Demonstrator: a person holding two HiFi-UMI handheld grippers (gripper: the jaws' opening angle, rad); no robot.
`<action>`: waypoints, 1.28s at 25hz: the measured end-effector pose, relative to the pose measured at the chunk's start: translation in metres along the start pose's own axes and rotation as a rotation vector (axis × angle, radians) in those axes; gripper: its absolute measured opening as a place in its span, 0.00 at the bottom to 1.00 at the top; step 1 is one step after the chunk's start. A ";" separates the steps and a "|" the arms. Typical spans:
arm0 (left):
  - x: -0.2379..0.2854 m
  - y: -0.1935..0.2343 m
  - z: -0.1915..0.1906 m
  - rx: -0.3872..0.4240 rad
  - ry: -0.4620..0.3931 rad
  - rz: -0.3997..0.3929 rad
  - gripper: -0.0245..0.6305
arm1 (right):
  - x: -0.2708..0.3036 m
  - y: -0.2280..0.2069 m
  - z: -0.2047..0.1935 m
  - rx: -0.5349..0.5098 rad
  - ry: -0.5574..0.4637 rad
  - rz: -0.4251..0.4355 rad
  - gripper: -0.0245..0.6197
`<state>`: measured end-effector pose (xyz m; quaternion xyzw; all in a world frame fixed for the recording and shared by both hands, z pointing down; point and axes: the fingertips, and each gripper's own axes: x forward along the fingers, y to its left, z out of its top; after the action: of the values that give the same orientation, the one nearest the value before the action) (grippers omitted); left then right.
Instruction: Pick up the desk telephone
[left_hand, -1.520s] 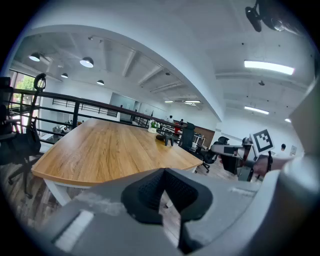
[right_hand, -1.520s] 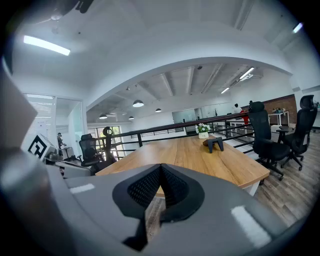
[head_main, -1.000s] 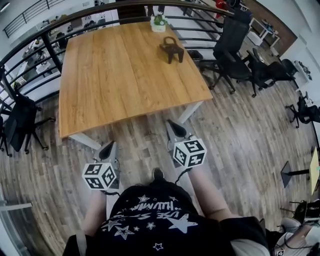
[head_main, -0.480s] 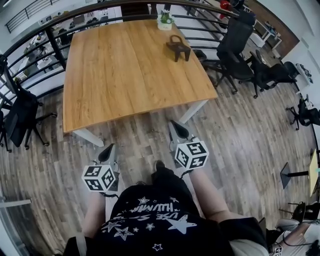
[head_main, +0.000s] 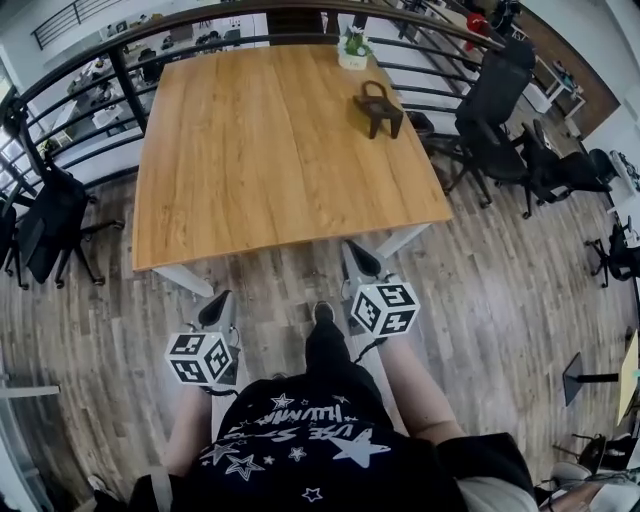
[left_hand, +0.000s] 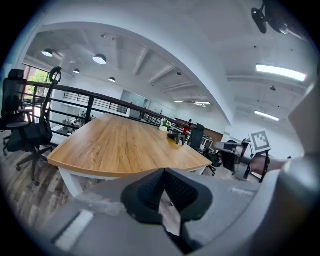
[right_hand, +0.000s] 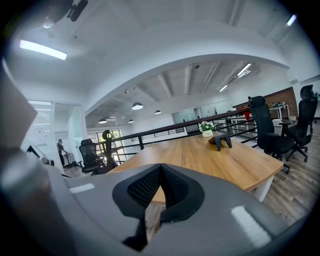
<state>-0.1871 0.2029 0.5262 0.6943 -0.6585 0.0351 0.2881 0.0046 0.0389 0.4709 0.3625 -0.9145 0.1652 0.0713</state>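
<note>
Far across table (head_main: 250, 150), dark desk telephone (head_main: 378, 108), details indistinct

Telephone (head_main: 378, 108) on table (head_main: 250, 160), far right; plant (head_main: 352, 48) apparently behind it.

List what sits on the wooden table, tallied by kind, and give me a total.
Desk telephone: 1
Potted plant: 1
Total: 2
</note>
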 end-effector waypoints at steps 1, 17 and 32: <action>0.005 0.000 0.005 -0.003 -0.006 0.006 0.04 | 0.008 -0.005 0.005 0.006 -0.004 0.005 0.04; 0.128 -0.005 0.079 0.007 -0.013 0.084 0.04 | 0.112 -0.113 0.057 0.033 0.019 0.055 0.04; 0.231 -0.033 0.133 0.047 -0.026 0.100 0.04 | 0.169 -0.224 0.090 0.131 0.017 0.011 0.04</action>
<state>-0.1703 -0.0636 0.5032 0.6675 -0.6951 0.0558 0.2611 0.0344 -0.2539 0.4848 0.3600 -0.9030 0.2282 0.0541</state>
